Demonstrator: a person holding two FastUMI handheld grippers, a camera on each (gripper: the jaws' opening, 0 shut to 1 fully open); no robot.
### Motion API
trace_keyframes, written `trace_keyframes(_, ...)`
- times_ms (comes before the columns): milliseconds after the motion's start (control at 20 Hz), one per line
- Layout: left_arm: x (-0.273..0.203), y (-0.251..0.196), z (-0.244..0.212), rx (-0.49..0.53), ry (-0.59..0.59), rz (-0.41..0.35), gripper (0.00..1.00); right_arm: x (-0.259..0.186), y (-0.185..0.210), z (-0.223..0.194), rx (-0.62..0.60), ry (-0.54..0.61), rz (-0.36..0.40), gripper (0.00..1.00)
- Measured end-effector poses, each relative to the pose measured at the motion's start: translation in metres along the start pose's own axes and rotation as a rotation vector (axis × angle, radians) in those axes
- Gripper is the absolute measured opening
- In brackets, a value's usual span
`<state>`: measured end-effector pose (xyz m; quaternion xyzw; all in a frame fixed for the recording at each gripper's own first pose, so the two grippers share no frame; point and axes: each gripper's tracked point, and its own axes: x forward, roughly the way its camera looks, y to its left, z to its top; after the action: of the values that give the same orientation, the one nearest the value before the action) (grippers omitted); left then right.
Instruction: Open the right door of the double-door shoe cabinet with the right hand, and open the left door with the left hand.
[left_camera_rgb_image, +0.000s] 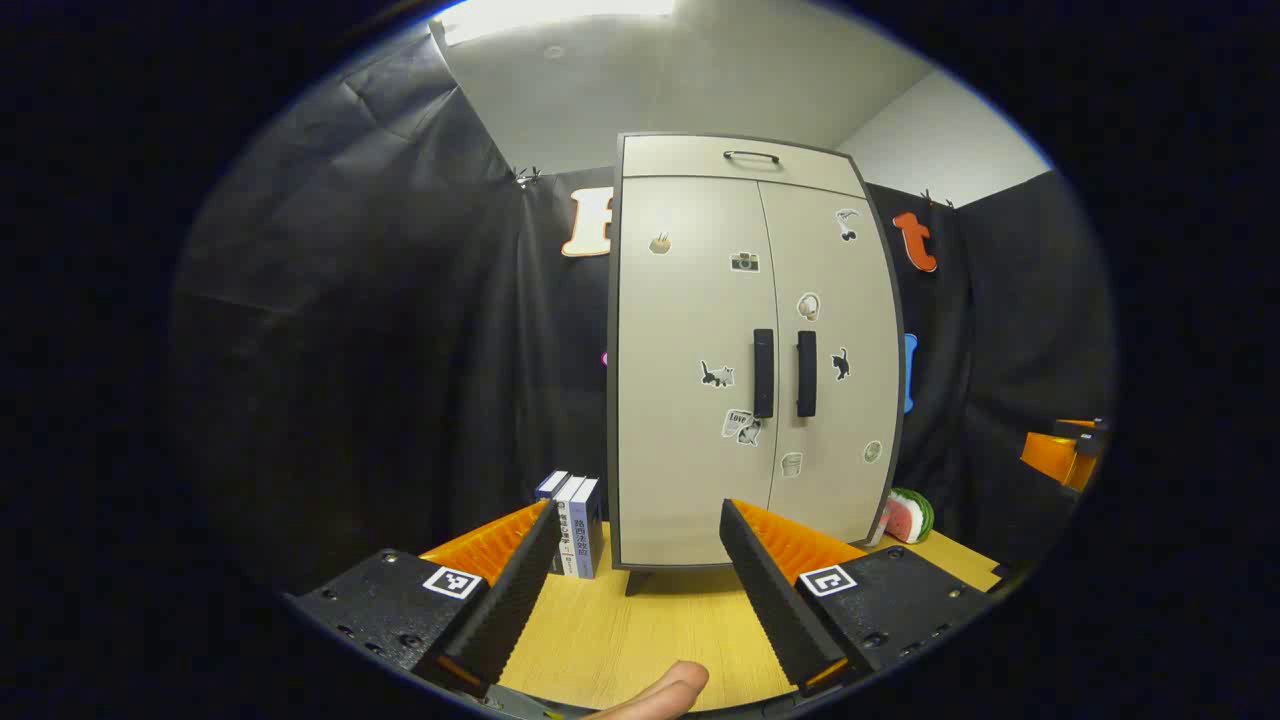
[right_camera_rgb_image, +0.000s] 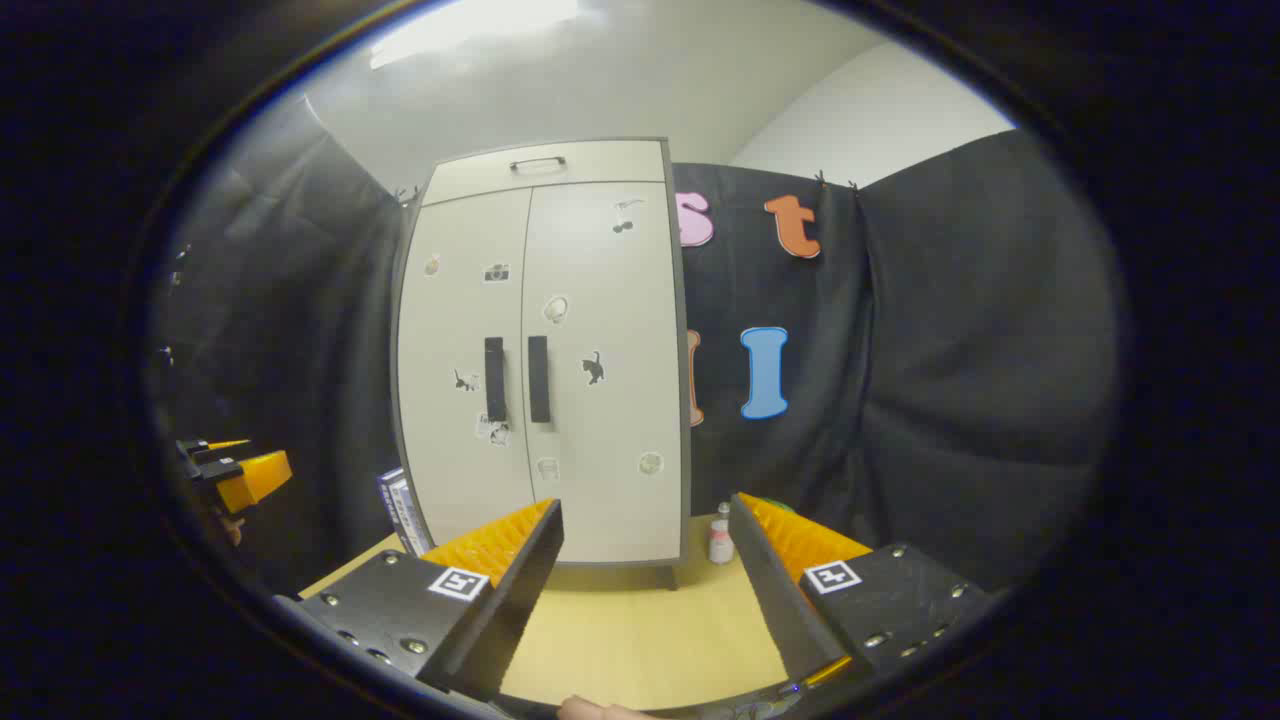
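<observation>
The shoe cabinet (left_camera_rgb_image: 755, 350) stands upright at the back of the wooden counter (left_camera_rgb_image: 640, 630), and both of its doors are shut, so the task is at its very start: the approach. The two dark vertical handles sit side by side along the centre seam, the right door handle (right_camera_rgb_image: 539, 378) just beside the left door handle (left_camera_rgb_image: 763, 372).

In the right gripper view the right gripper (right_camera_rgb_image: 645, 580) is held well short of the cabinet, its fingers spread wide with nothing between them, aimed a little to the right of the handles. In the left gripper view the left gripper (left_camera_rgb_image: 640, 580) is likewise back from the cabinet front, fingers spread and empty, pointing at the lower part of the left door.

A few books (left_camera_rgb_image: 572, 522) stand against the cabinet's left side; a watermelon slice (left_camera_rgb_image: 908, 514) and a small bottle (right_camera_rgb_image: 720, 541) sit by its right side.

By the task's order, the next move seems to fall to the right gripper: rise and go forward to the right door handle, bracket it with the fingers, close, then pull outward along the door's swing.
</observation>
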<state>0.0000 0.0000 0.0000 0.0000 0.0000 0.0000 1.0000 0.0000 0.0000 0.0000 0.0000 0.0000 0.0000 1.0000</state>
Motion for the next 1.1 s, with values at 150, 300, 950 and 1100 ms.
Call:
trace_keyframes(150, -0.002, -0.001, 0.000, -0.002, 0.003, -0.008, 0.99, -0.004, 0.005, -0.006, -0.009, 0.020, 0.014, 0.94)
trace_keyframes(300, -0.001, -0.001, 0.001, -0.002, 0.002, -0.007, 0.99, -0.005, 0.008, -0.001, -0.025, 0.011, 0.014, 0.99)
trace_keyframes(950, 0.000, -0.014, 0.008, -0.007, -0.007, -0.071, 0.99, 0.017, 0.014, 0.003, -0.042, 0.019, 0.020, 0.99)
trace_keyframes(1100, 0.000, -0.016, 0.002, -0.002, -0.005, -0.077, 0.99, 0.045, 0.031, 0.002, -0.056, 0.041, 0.057, 1.00)
